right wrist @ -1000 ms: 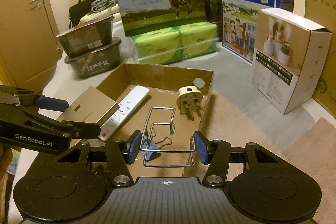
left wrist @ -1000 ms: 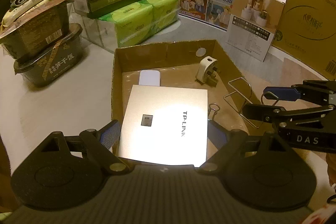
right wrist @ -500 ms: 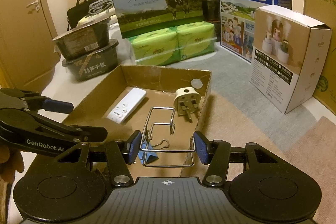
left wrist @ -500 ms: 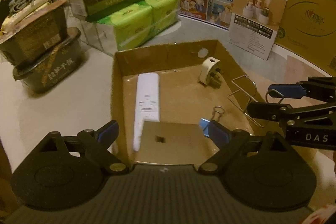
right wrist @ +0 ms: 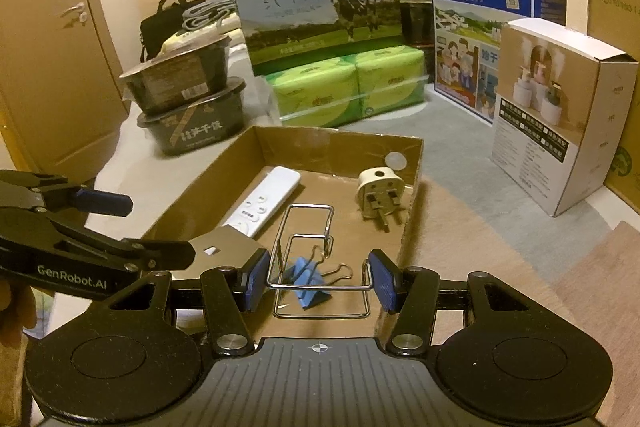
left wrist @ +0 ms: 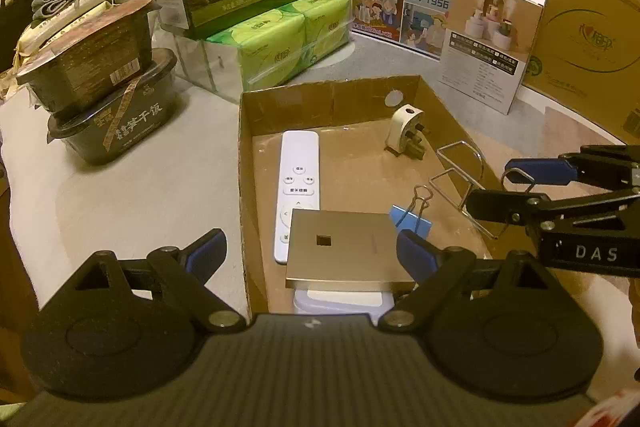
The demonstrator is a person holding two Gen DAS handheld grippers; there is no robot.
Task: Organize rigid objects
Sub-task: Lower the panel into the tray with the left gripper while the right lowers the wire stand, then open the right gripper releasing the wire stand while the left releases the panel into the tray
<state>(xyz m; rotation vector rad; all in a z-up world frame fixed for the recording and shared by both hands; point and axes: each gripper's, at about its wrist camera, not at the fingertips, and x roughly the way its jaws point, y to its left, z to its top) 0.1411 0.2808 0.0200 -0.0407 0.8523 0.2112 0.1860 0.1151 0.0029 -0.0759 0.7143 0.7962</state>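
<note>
- Five rigid things lie in the shallow corrugated cardboard tray [left wrist: 246, 163]: a flat gold box [left wrist: 346, 247] with a matte sheen, a slim white remote [left wrist: 298, 187], a white plug adapter [left wrist: 404, 129] with metal pins, a bent wire rack [right wrist: 310, 267], and a blue binder clip [right wrist: 310, 287].
- Left hand-held gripper [left wrist: 310, 253] is released, its blue ribbed pads standing clear on either side of the gold box, which overlaps the remote's near end.
- Right hand-held gripper [right wrist: 318, 281] is clenched on the wire rack at the tray's near right edge, with the binder clip inside the frame.
- Behind the tray stand green tissue packs [left wrist: 280, 39], stacked black food tubs [left wrist: 108, 99], two milk cartons [right wrist: 316, 11] reading "PURE MILK" and "1956", and a humidifier box [right wrist: 560, 115].
- Gripper arms read "DAS" and "GenRobot.AI".
</note>
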